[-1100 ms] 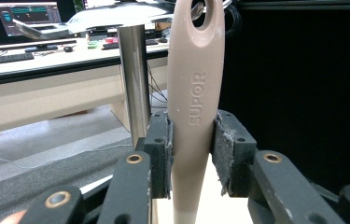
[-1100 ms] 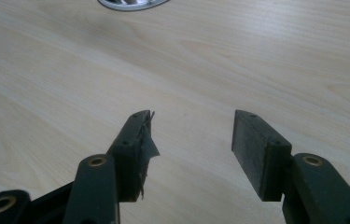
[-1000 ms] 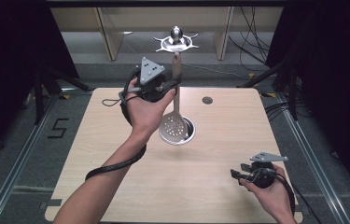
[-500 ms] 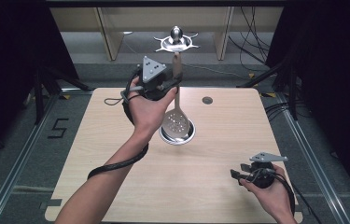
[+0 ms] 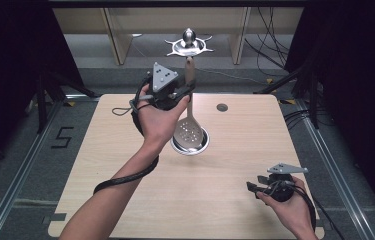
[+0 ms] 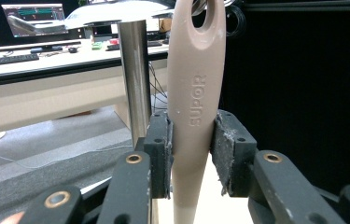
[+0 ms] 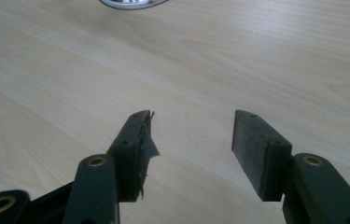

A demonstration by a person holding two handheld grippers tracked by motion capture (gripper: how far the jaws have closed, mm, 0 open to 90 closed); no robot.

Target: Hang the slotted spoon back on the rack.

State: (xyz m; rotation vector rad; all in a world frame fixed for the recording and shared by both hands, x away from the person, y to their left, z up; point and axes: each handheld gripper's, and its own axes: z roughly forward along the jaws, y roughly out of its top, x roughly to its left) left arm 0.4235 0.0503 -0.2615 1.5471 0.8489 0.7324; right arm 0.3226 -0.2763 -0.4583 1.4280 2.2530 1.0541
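My left gripper (image 5: 186,91) is shut on the beige handle of a slotted spoon (image 5: 188,131) and holds it upright at the back middle of the table. The spoon's perforated steel head hangs down over the round metal base (image 5: 201,146) of a utensil stand. In the left gripper view both pads press on the handle (image 6: 193,93), with my gripper (image 6: 191,154) level and the stand's steel pole (image 6: 135,74) just behind. The stand's hook ring (image 5: 189,45) is above the handle's top. My right gripper (image 5: 256,184) rests low at the table's front right, open with nothing in it (image 7: 193,135).
The wooden table (image 5: 125,190) has a small dark round spot (image 5: 221,107) at the back right. The stand's base rim (image 7: 130,3) lies far ahead in the right gripper view. Cables run over the floor at the right. A desk with a monitor (image 6: 32,18) stands beyond.
The spoon's head has swung slightly over the stand's base. Both hands keep their places.
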